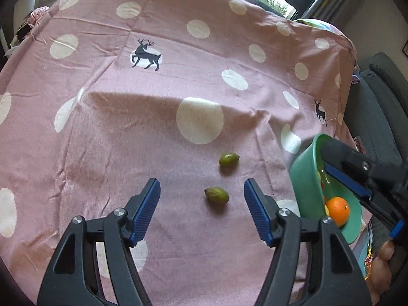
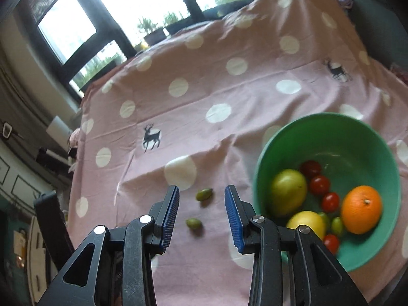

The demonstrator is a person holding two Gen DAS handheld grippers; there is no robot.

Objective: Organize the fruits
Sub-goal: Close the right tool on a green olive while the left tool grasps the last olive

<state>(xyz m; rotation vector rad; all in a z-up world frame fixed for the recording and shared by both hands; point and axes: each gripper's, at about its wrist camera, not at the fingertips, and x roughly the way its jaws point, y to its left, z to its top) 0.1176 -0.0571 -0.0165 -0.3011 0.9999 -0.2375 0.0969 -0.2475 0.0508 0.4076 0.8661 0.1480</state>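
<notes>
Plainly, two small green fruits remained loose on the pink spotted cloth (image 1: 102, 132): the nearer green fruit (image 1: 216, 195) lay just ahead of the left gripper (image 1: 202, 191), roughly between its blue pads, and the farther green fruit (image 1: 229, 159) sat a little beyond it, the two near but apart. Both grippers stood with jaws spread wide and nothing held; the right gripper (image 2: 202, 199) hovered above the same pair, with the green bowl (image 2: 280, 137) just to its right. That bowl already held an orange (image 2: 361, 209), a yellow-green fruit (image 2: 288, 195), a yellow fruit (image 2: 306, 225), several cherry tomatoes (image 2: 319, 185) and a couple of small green ones. Judging by their look, the loose fruits were light, smooth-skinned and oval, likely firm but easy to bruise or to squirt sideways under a hard pinch. A sensible hold would be across the short middle of the nearer one, pads square to its long axis, closing gently; the soft, wrinkled cloth might let it roll or might get caught by low fingertips.
</notes>
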